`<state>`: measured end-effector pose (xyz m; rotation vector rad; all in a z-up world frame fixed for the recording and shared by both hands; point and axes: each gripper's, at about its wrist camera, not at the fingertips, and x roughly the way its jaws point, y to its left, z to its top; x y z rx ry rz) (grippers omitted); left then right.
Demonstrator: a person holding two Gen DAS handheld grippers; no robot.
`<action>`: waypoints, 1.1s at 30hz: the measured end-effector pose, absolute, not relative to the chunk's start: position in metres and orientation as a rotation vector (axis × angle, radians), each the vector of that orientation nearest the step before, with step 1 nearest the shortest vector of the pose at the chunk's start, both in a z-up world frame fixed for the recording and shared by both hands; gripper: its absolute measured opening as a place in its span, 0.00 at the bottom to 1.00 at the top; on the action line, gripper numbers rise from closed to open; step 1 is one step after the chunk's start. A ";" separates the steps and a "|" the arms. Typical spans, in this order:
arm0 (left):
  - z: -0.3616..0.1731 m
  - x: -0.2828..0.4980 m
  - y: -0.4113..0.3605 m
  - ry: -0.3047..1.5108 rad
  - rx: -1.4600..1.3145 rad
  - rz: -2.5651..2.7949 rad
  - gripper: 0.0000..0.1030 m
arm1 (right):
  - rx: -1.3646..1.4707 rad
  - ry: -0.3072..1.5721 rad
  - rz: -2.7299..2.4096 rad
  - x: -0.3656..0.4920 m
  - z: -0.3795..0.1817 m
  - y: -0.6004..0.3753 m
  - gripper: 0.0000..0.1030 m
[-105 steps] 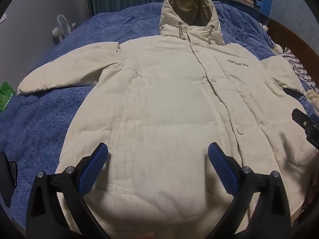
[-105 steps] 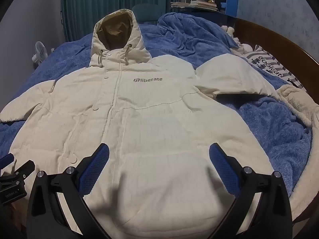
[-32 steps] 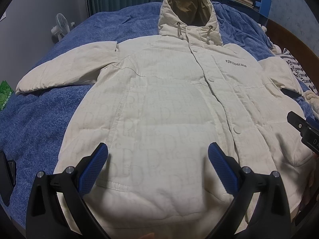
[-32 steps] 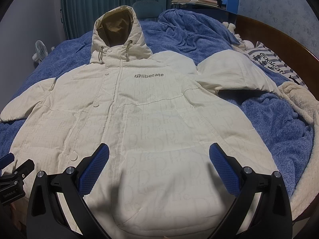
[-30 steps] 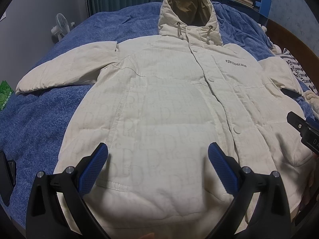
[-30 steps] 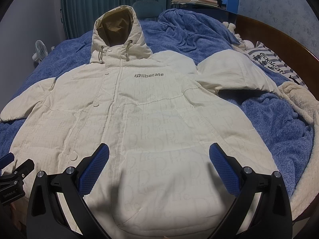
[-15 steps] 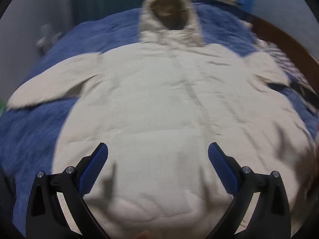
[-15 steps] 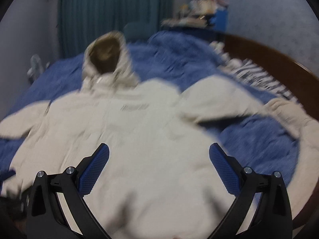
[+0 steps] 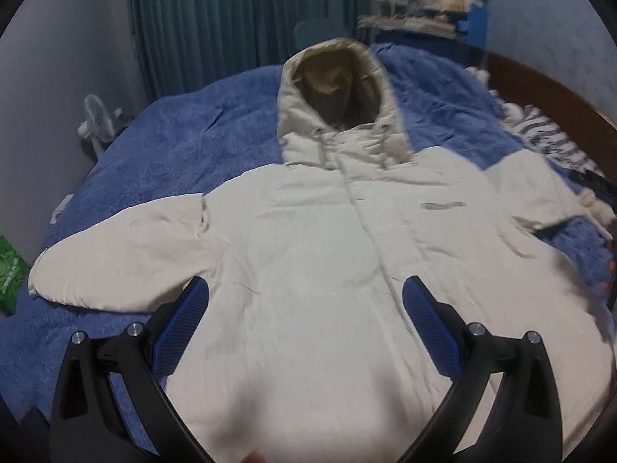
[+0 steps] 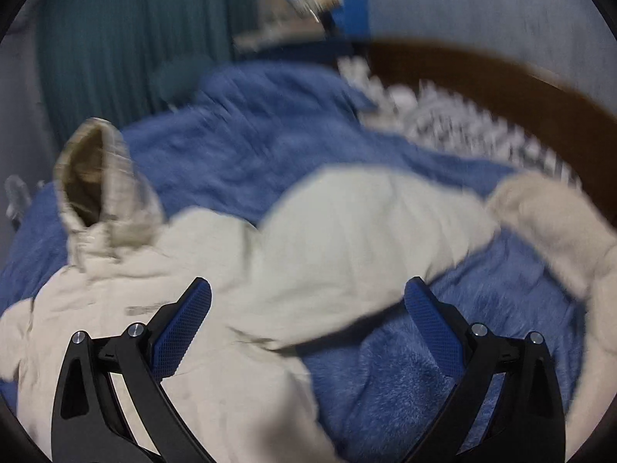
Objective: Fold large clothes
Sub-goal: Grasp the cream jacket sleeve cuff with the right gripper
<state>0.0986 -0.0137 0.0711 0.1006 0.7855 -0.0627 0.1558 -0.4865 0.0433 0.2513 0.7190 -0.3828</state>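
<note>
With both the left claw [image 9: 304, 328] and right claw [image 10: 308, 328] spread wide and empty above the cream coat [image 9: 327, 270] lying flat on the bed [image 9: 193, 135] ahead, we risk pinching only the puffy top layer of the sleeve [image 10: 366, 231] and dragging the coat askew.

Left gripper [image 9: 304, 308]: jaws spread wide, blue ribbed pads [image 9: 179, 330] facing inward, nothing between them. Right gripper [image 10: 306, 310]: jaws likewise spread wide and empty, its view blurred. Both point forward and slightly downward.
</note>
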 end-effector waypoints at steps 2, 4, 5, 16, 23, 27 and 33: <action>0.059 0.114 -0.006 0.785 0.080 -0.008 0.94 | 0.344 0.797 -0.425 0.167 0.020 -0.513 0.94; 0.042 0.124 0.006 0.797 0.026 -0.011 0.94 | 0.472 0.859 -0.401 0.171 -0.005 -0.537 0.93; 0.029 0.130 0.012 0.819 -0.005 -0.020 0.94 | 0.539 0.865 -0.374 0.174 -0.015 -0.549 0.92; -0.024 0.160 -0.002 0.922 0.097 -0.060 0.94 | 0.869 0.781 -0.278 0.202 -0.047 -0.614 0.45; -0.031 0.166 0.006 0.951 0.027 -0.081 0.94 | 1.037 0.850 -0.238 0.195 -0.071 -0.624 0.65; -0.033 0.169 0.008 0.945 0.010 -0.078 0.94 | 0.876 0.678 -0.341 0.189 -0.032 -0.638 0.50; -0.034 0.171 0.010 0.942 -0.006 -0.085 0.94 | 0.984 0.540 -0.402 0.171 -0.040 -0.670 0.44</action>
